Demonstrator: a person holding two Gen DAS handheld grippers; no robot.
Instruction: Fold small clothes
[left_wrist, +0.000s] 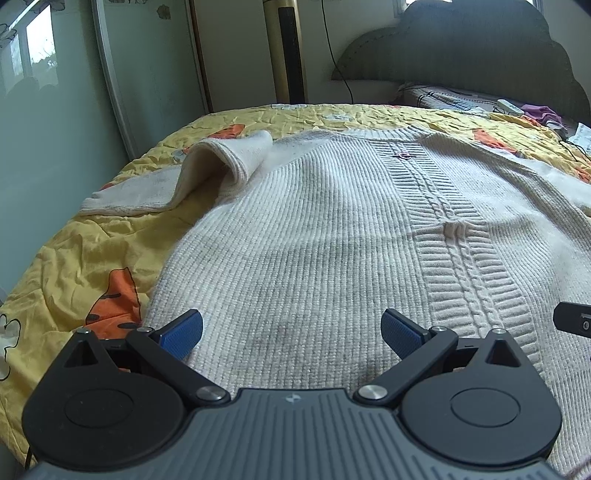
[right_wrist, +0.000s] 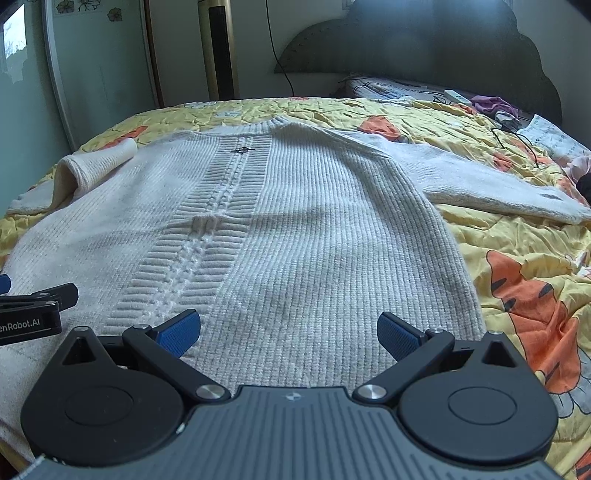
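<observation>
Ahead of both hand-held grippers (left_wrist: 291, 334) (right_wrist: 289, 332), sweater (left_wrist: 314, 229) flat

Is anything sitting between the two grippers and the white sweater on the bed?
Nothing visible. The left hand-held gripper and right hand-held gripper are both open directly over the sweater's near hem, and nothing lies on the knit in front of them.

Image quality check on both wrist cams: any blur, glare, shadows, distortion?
Left wrist view: sharp, strong fisheye bowing of the bed; soft grey shadow across the sweater; window reflections on the wardrobe door. Right wrist view: same bowing, dark vignette in the top corners, shadow band on the sweater, headboard dim and hazy.
</observation>
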